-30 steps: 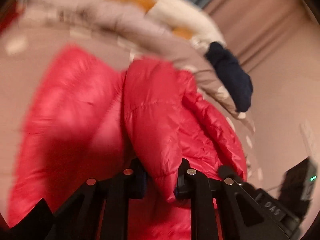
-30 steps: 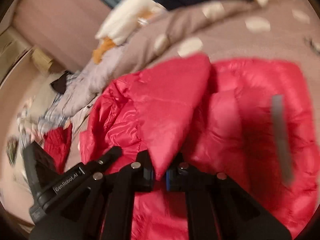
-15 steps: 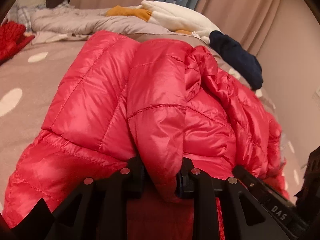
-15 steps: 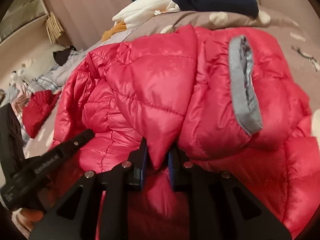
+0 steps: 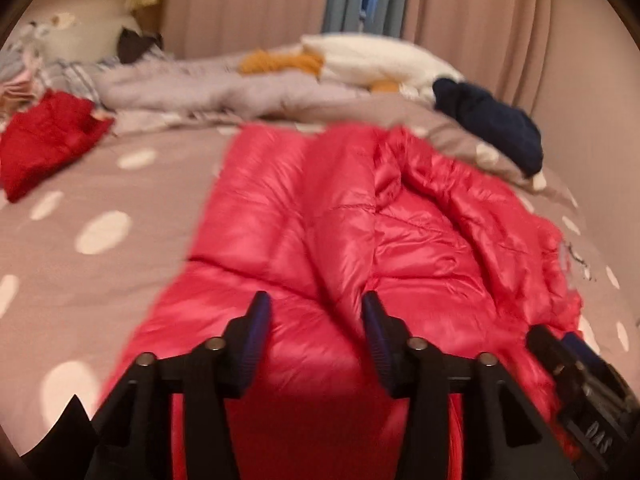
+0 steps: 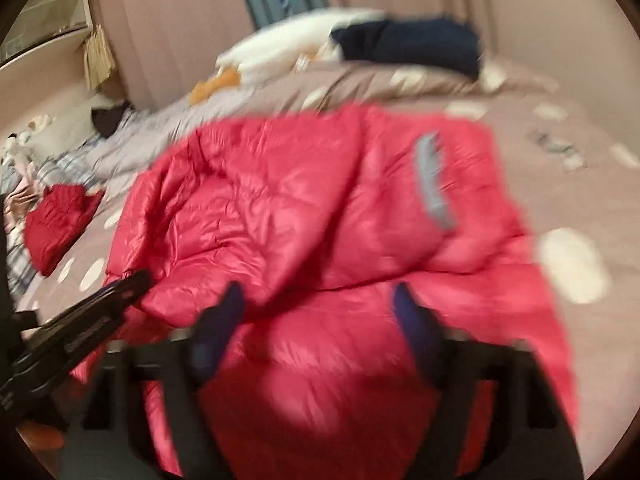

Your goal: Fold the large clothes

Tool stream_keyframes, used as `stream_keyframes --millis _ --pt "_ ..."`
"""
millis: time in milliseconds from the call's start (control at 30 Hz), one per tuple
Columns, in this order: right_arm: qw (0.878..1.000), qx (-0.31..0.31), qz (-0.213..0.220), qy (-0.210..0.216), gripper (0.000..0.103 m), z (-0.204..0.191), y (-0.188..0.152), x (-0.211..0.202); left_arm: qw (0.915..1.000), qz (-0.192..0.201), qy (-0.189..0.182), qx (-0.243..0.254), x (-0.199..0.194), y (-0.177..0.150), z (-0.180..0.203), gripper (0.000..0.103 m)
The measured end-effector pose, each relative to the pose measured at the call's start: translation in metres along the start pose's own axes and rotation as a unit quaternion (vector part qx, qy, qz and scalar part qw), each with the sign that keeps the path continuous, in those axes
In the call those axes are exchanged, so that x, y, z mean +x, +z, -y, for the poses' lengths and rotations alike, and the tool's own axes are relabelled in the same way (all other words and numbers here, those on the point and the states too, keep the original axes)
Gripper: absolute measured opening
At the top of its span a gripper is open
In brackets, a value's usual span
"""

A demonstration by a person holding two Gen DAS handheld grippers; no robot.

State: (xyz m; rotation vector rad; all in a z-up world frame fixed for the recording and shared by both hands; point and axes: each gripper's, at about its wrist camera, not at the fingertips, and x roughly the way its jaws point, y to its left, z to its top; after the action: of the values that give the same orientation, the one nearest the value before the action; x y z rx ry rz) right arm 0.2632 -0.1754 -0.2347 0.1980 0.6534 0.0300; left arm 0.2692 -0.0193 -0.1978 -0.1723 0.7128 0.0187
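A shiny red puffer jacket (image 5: 360,232) lies spread on the dotted brown bed cover (image 5: 80,240), with its upper part folded over the body. In the right wrist view the jacket (image 6: 300,216) shows a grey cuff (image 6: 432,176) on the folded-over sleeve. My left gripper (image 5: 314,320) is open, its jaws apart just above the jacket's near part. My right gripper (image 6: 316,308) is open too, over the near fold of the jacket. Each gripper shows at the other view's edge, the right one (image 5: 580,380) and the left one (image 6: 80,320). Both views are blurred.
A smaller dark red garment (image 5: 48,140) lies at the left of the bed. A grey quilt (image 5: 200,88), a white item (image 5: 372,56), an orange item (image 5: 280,62) and a navy garment (image 5: 488,120) lie at the far side. Curtains (image 5: 460,20) hang behind.
Both grippers were shut on folds of the red jacket; now both have opened and let go. The jacket has dropped flat onto the bed and the grippers have drawn back.
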Motion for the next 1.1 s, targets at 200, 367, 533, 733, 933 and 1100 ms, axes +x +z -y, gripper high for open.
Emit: stream_keyframes --millis 200,367,533,733,933,1100 --pt "0.999 0.053 0.009 -0.001 0.082 0.021 -0.012 -0.051 0.9984 0.024 0.05 -0.003 -0.053 -0.011 -0.024 0.048" --pt "0.997 0.064 0.022 -0.028 0.089 0.033 -0.035 -0.09 0.9904 0.066 0.114 -0.044 -0.092 -0.031 -0.065 0.096" --pt "0.995 0.078 0.024 -0.058 0.101 0.05 -0.068 -0.122 0.9827 0.085 0.13 -0.101 -0.12 -0.053 -0.103 0.096" --pt "0.982 0.18 0.011 -0.06 0.101 0.089 -0.113 -0.144 0.9728 0.01 0.067 -0.222 -0.108 -0.099 -0.146 0.096" --pt "0.967 0.253 0.019 -0.027 0.102 0.094 -0.146 -0.149 0.9755 0.01 -0.005 -0.22 -0.103 -0.125 -0.131 0.096" --pt "0.955 0.292 0.025 0.052 0.103 0.064 -0.162 -0.145 0.9579 -0.023 -0.159 -0.238 -0.09 -0.124 -0.101 0.096"
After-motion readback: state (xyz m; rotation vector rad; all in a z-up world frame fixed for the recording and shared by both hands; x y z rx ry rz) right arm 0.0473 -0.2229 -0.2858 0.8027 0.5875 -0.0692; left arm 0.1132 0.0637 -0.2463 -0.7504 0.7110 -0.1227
